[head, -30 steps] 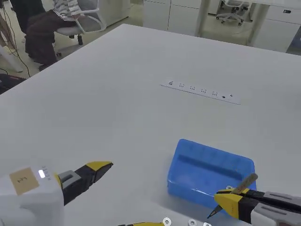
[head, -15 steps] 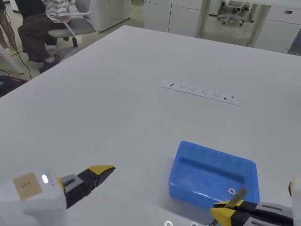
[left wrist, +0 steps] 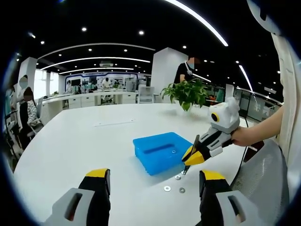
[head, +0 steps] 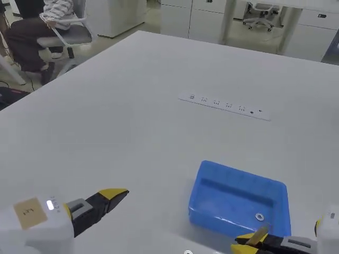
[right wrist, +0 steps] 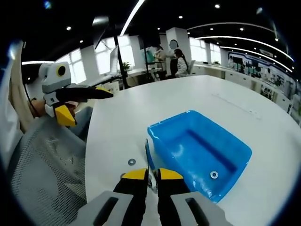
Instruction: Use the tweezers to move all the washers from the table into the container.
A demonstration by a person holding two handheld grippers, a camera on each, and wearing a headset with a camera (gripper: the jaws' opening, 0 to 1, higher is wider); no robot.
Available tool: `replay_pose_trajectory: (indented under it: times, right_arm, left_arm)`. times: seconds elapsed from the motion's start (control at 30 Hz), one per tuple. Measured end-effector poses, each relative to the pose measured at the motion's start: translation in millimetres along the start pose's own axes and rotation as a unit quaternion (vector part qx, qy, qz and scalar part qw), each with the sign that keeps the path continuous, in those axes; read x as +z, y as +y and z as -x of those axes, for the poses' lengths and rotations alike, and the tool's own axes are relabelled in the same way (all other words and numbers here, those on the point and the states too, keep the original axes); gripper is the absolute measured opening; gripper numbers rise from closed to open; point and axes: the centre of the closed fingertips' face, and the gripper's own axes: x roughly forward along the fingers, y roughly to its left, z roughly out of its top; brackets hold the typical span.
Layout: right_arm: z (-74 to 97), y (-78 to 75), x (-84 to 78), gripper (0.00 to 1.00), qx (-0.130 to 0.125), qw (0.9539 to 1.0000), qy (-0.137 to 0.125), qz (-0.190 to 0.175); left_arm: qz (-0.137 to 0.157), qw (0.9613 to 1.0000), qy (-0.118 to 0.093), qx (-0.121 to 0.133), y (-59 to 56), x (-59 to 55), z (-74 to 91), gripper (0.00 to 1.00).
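The right gripper (right wrist: 149, 173) is clenched on the tweezers (right wrist: 148, 159), its yellow-tipped jaws pressed together around the slim shaft. The tweezers stick out forward past the jaws. In the left gripper view their points angle down toward the white table (head: 132, 106), just beside the near edge of the blue container (head: 238, 196).

A single washer (right wrist: 214, 175) lies inside the container, on its floor close to the near wall. Three more washers (left wrist: 167, 188) sit on the table just off the container's near edge, close together but apart from one another. One of them lies almost under the tweezer points; whether the points touch it cannot be told.

The left gripper (left wrist: 155, 175) hovers over the table to the left of the container, well apart from it. Its jaws are spread wide with nothing between them.

A flat power strip (head: 225, 106) lies on the table beyond the container, toward the far side.
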Motion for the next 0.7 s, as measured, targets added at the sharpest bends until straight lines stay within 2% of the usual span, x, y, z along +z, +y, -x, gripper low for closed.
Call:
replay_pose_trajectory:
  times: [0.13,0.2,0.33,0.47,0.5,0.57,0.7]
  right_arm:
    - [-2.0,1.3,0.2,0.04,-0.010,0.9996,-0.001,0.026]
    - [-1.4,-1.7,0.1,0.03,-0.018,0.9995,0.000,0.025]
    - [-0.3,-8.6,1.5,0.03,-0.032,0.9990,-0.014,-0.028]
    - [2.7,-14.8,0.6,0.03,-0.034,0.9949,-0.029,-0.091]
    - [3.0,-14.4,0.1,0.03,-0.032,0.9946,-0.029,-0.095]
    - [6.9,-14.4,-0.1,0.03,-0.031,0.9907,-0.037,-0.127]
    - [19.4,-13.2,4.1,0.03,-0.024,0.9786,-0.070,-0.192]
  left_arm:
    - [0.000,1.0000,0.000,0.001,0.2,-0.2,0.1,0.78]
    - [-0.001,1.0000,0.000,0.001,-0.1,0.0,0.0,0.78]
    - [-0.002,1.0000,-0.001,0.002,0.3,0.3,0.1,0.78]
    - [-0.001,1.0000,-0.002,0.003,0.9,0.7,0.5,0.78]
    - [0.000,1.0000,-0.002,0.003,0.7,0.6,0.5,0.78]
    - [-0.001,1.0000,-0.003,0.003,0.7,1.2,0.5,0.78]
    - [0.002,1.0000,-0.006,0.007,2.5,2.0,1.3,0.78]
